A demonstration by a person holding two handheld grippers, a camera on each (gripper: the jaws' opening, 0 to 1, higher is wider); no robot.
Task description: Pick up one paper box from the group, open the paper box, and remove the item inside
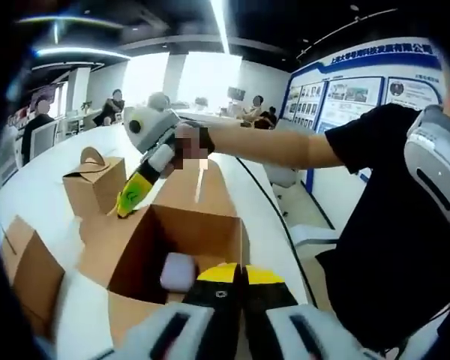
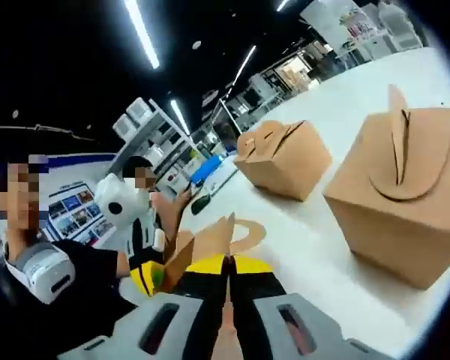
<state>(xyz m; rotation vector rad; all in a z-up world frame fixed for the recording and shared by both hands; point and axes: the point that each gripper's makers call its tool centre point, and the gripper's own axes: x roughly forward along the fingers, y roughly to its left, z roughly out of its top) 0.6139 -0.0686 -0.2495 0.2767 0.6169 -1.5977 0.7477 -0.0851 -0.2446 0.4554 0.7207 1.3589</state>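
Box (image 1: 181,247) is open, left gripper (image 1: 240,274) pinching its front wall, right gripper (image 1: 133,196) clamping a flap (image 1: 105,229); pale item (image 1: 180,271) (soap-like?) remains inside.

1. Left gripper (image 1: 238,274) at bottom centre, yellow-tipped jaws pressed together on the near wall of the open paper box (image 1: 181,244).
2. Pale lavender item (image 1: 180,271) inside that box.
3. Right gripper (image 1: 130,199) entering from above, tip at a raised flap.
4. Closed handled box (image 1: 94,183) behind; another box (image 1: 26,268) at left, on the white table (image 1: 41,174).
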